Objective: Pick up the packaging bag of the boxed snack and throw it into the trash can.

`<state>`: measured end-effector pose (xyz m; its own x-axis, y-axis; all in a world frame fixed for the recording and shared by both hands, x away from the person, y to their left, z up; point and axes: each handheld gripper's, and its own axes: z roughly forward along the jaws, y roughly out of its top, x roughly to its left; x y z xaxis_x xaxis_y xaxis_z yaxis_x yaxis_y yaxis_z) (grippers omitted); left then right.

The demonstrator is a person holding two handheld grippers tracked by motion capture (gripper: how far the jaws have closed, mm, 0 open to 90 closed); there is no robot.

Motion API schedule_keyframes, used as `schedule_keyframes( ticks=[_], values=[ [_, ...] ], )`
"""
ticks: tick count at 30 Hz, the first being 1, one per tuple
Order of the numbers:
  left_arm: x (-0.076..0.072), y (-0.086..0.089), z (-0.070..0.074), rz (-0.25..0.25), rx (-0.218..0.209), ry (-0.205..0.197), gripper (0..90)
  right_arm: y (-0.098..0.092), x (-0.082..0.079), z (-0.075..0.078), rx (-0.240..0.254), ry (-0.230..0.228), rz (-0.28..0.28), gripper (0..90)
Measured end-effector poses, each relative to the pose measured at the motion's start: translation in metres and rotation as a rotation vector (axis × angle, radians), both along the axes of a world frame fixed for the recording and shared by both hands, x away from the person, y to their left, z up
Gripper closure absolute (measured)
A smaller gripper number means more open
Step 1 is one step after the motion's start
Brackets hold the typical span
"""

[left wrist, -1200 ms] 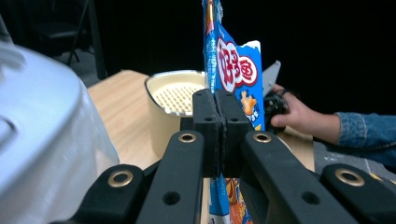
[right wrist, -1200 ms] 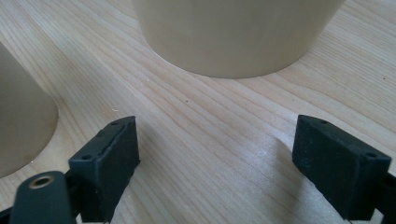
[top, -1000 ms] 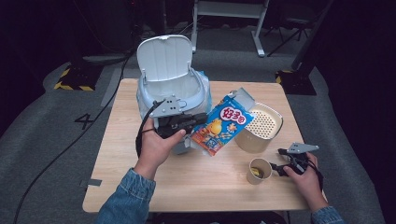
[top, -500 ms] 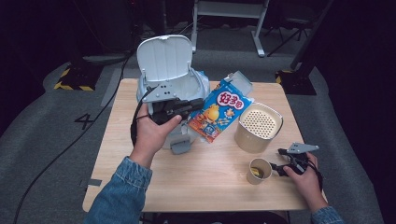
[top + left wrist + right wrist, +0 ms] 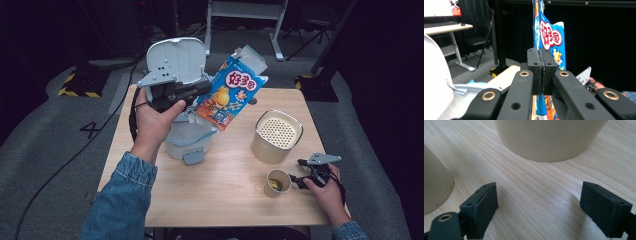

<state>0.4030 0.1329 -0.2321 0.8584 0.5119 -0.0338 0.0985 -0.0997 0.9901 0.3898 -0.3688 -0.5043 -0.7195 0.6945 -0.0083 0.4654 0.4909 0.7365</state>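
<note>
Since a second ago the left tool (image 5: pixel 197 92) has lifted the blue snack bag (image 5: pixel 227 95), pinched tight, above the open white bin (image 5: pixel 187 135); next it probably tips it in, right tool (image 5: pixel 300 180) spread idle on the worktop (image 5: pixel 225 200).

The left tongs (image 5: pixel 202 90) have lifted the blue snack bag (image 5: pixel 227 97) higher, above the white bin (image 5: pixel 187 135).

- My left gripper (image 5: pixel 197 92) pinched the blue snack bag (image 5: pixel 229 95) at its edge, holding it tilted in the air above the white bin (image 5: pixel 187 137) (lid standing open).
- The beige perforated canister (image 5: pixel 276 136) stood on the wooden table (image 5: pixel 225 195), apart from the bag.
- My right gripper (image 5: pixel 300 179) lay low on the table just beside the small paper cup (image 5: pixel 276 183).
</note>
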Motion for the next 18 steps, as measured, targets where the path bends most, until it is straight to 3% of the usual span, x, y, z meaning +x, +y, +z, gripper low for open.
schedule_keyframes(
  ticks=[8, 18],
  values=[
    [0.010, 0.008, 0.016, 0.047, -0.047, -0.024, 88.4, 0.000, 0.000, 0.000, 0.000, 0.000, 0.000, 14.9],
    [0.026, 0.018, 0.023, 0.163, -0.083, -0.050, 88.3, 0.000, 0.000, 0.000, 0.000, 0.000, 0.000, 14.9]
  ],
)
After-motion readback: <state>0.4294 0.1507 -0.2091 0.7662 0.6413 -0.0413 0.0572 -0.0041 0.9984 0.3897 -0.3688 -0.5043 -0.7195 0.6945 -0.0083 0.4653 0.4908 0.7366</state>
